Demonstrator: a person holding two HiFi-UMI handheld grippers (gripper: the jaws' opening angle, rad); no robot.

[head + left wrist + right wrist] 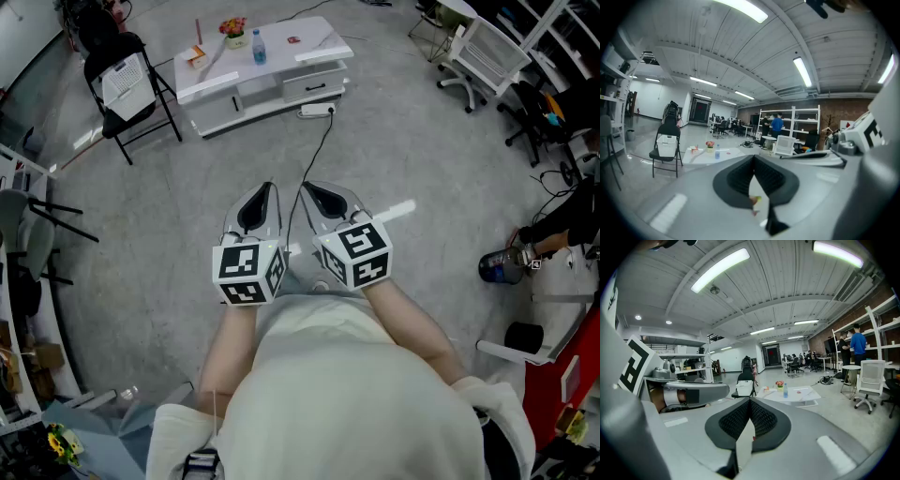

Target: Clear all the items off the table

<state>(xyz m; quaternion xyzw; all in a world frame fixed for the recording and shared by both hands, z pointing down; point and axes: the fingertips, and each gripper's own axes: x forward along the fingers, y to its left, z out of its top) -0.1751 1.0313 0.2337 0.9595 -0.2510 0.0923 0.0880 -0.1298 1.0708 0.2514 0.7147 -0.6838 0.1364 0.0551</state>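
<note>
A low white table (pixel 272 73) stands on the grey floor well ahead of me. On it are a small flower pot (pixel 233 33), a clear water bottle (pixel 259 47), an orange item (pixel 195 56) and a small red thing (pixel 293 40). My left gripper (pixel 266 190) and right gripper (pixel 309 190) are held side by side near my chest, far short of the table. Both are shut with nothing between the jaws. The left gripper view shows its shut jaws (pixel 753 161) and the distant bottle (pixel 717 152). The right gripper view shows the same for its jaws (pixel 750 401) and the bottle (pixel 785 390).
A black folding chair (pixel 127 89) carrying a white basket stands left of the table. A power strip (pixel 317 110) with a cable lies in front of it. A white office chair (pixel 483 56) is at the upper right, and a dark bottle (pixel 499 265) is on the floor to the right.
</note>
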